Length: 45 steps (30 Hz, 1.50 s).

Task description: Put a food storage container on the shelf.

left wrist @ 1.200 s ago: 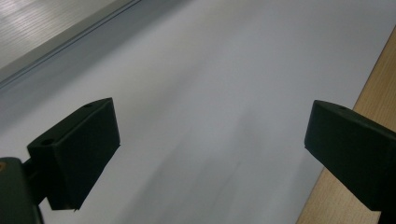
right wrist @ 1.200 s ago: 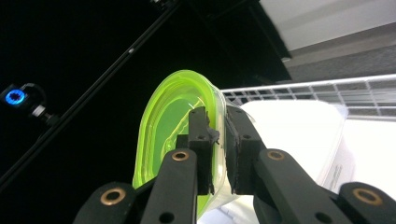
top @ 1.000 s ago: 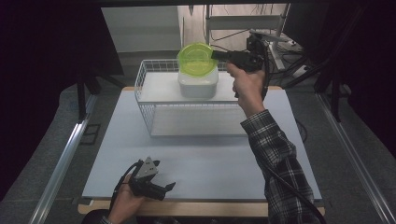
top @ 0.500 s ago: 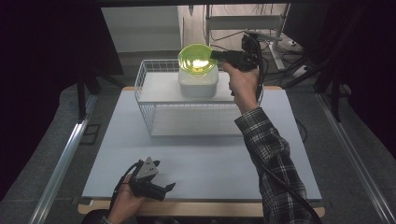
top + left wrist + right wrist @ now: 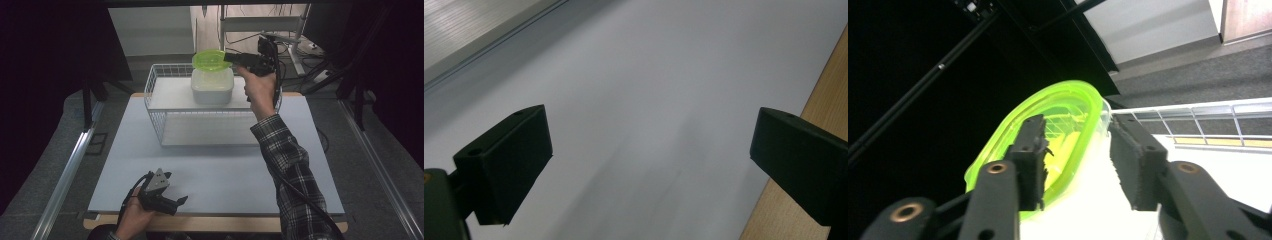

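Lid: a lime-green translucent lid (image 5: 211,59) sits on top of the white plastic container (image 5: 212,86), tipped slightly, at the far end of the scene; in the right gripper view the lid (image 5: 1048,135) lies between the two jaws, reaching past the left one.
Container: stands on the white board that tops the white wire basket (image 5: 156,107), toward the basket's far side.
Basket: rests on the far half of the pale tabletop (image 5: 225,170).
Right tool: the right tool (image 5: 231,57) is held level at the lid's right edge, with the hand behind it above the basket's right end.
Right tool opening: partly open, jaws having just been opening; the left jaw lies against the lid's rim, the right jaw stands clear of it with a gap, so the grip looks released, though contact at the left pad is hard to judge.
Left tool: the left tool (image 5: 177,204) rests in the hand at the near edge of the tabletop, well apart from the basket.
Left tool opening: jaws wide, with bare tabletop between them.
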Tool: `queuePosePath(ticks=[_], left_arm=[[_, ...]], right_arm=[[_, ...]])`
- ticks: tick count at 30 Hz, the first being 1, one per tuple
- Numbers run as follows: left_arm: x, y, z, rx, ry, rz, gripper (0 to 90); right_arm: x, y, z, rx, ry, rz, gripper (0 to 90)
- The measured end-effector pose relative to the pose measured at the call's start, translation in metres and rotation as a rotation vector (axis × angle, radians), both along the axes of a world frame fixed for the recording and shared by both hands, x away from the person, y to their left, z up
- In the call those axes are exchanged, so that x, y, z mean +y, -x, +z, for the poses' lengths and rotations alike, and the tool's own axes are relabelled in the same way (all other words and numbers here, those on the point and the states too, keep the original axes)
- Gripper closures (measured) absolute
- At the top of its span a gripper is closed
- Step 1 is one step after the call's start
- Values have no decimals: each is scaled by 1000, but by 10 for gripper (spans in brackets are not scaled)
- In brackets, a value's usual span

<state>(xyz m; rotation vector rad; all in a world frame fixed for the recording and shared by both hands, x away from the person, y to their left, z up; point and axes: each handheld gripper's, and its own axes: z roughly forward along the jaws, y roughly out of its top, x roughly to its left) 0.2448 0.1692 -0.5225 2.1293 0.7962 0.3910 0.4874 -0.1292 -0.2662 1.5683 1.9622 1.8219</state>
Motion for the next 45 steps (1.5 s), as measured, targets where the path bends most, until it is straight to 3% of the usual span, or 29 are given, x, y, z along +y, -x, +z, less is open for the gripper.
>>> queuePosePath(ticks=[6,13,29,45], left_arm=[[-1,0,0,0,-1,-1,31],[-2,0,-1,2,-6,-3,31],[-2,0,-1,1,-10,-3,30],[-3,0,-1,0,-9,-4,28]], right_arm=[[-6,4,5,-41,8,24,438],[-14,14,1,-85,80,91,275],[-34,46,-19,-144,159,160,220],[-40,60,-37,-169,211,188,174]])
